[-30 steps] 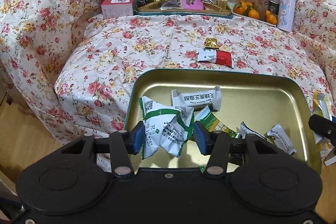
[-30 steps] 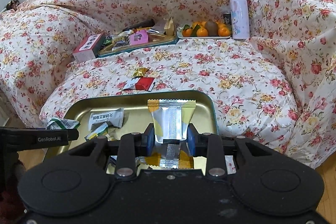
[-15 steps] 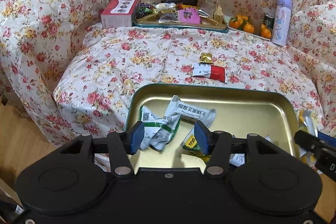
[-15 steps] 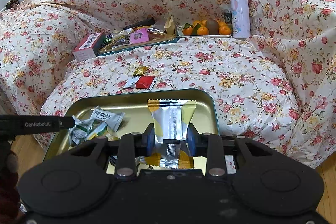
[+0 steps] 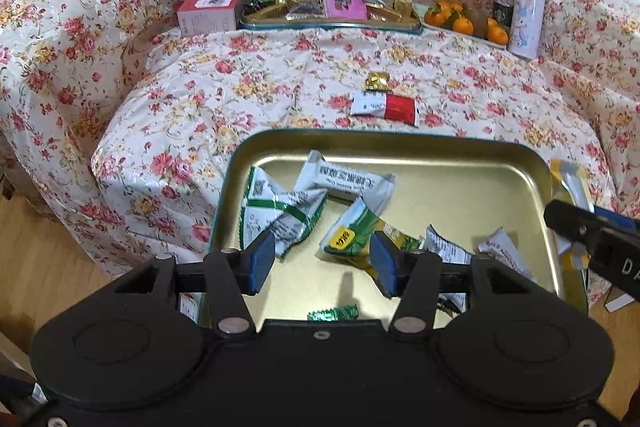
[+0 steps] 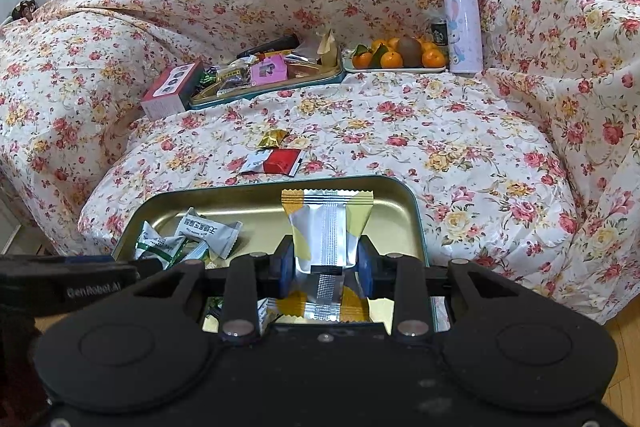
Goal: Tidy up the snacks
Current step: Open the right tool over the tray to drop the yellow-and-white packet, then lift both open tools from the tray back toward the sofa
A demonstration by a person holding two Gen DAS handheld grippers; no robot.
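A gold metal tray [image 5: 460,183] with a teal rim sits at the sofa's front edge and holds several snack packets. My left gripper [image 5: 322,263] is open and empty above the tray's near left part. The green-and-white packet [image 5: 280,215] lies in the tray just beyond it. My right gripper [image 6: 326,269] is shut on a silver-and-yellow packet [image 6: 326,227], held upright above the same tray [image 6: 384,195]. A red-and-white packet [image 5: 384,105] and a gold-wrapped candy [image 5: 377,79] lie on the sofa cushion beyond the tray.
A second tray [image 5: 332,23] full of snacks stands at the back of the seat, with a pink box [image 5: 212,7] on its left. A plate of oranges [image 6: 394,59] and a lilac bottle [image 6: 462,23] stand at the back right. Wooden floor lies in front.
My left gripper has opened and let go of the green-and-white packet, which now lies in the tray. The gripper has drawn back. The right gripper still holds its packet.
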